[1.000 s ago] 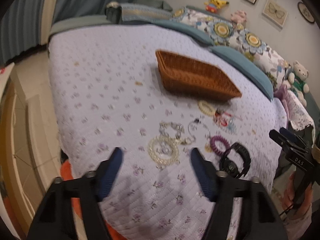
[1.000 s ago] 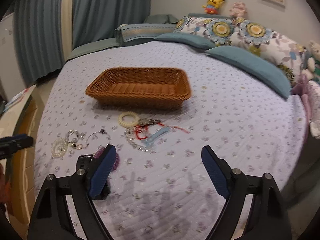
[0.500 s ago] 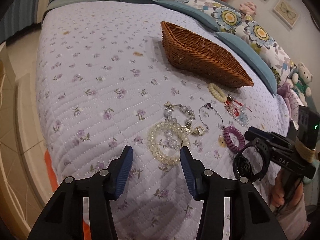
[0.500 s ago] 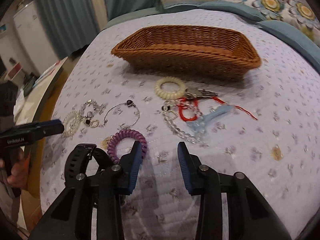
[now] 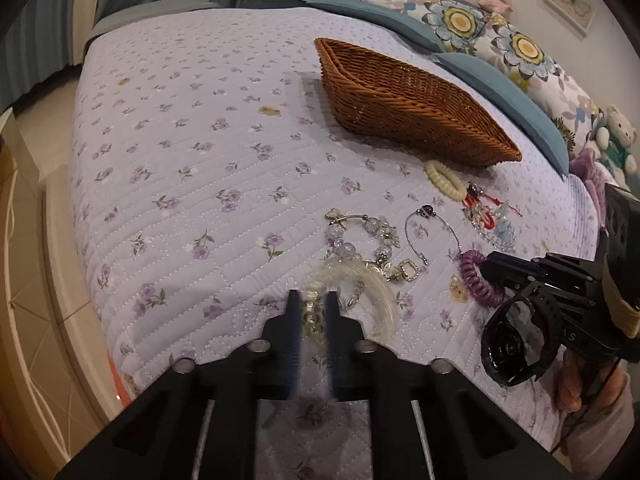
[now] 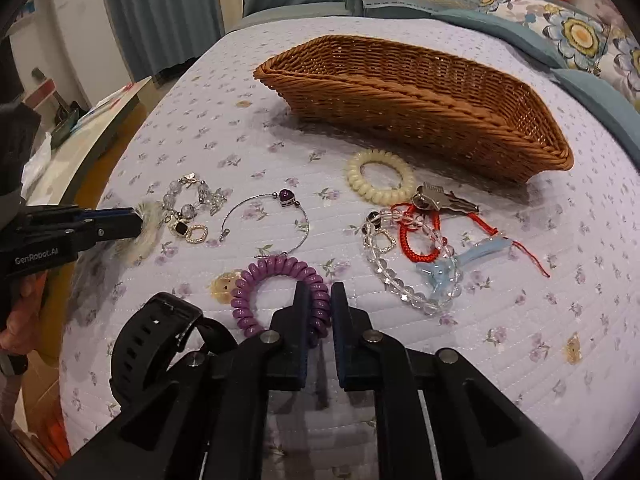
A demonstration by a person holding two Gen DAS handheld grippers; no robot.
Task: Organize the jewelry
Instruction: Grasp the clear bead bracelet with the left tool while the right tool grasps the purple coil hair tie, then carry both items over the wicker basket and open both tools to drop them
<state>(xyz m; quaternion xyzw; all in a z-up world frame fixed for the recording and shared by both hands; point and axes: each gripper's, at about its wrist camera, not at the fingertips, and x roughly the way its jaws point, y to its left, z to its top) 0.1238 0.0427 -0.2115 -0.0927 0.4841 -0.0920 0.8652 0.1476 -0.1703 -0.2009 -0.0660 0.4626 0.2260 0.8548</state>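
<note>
Jewelry lies on a lilac quilted bed in front of a brown wicker basket (image 6: 420, 96), which also shows in the left wrist view (image 5: 404, 108). My left gripper (image 5: 313, 300) is shut on the rim of a pale clear bead bracelet (image 5: 372, 288), blurred by motion. My right gripper (image 6: 320, 292) is shut on the near rim of a purple coil bracelet (image 6: 276, 272). A black watch (image 6: 156, 336) lies just left of it. A silver bangle (image 6: 280, 212), a cream coil ring (image 6: 380, 176), keys with red cord (image 6: 440, 204) and a clear bead string (image 6: 404, 280) lie between.
Blue and floral pillows (image 5: 500, 52) and plush toys (image 5: 612, 136) line the far and right side of the bed. The bed's edge and a tiled floor (image 5: 36, 280) are on the left. A side table (image 6: 92, 120) stands beyond that edge.
Both grippers moved down to the bed and closed: the left onto the pale bead bracelet, the right onto the purple coil bracelet.
</note>
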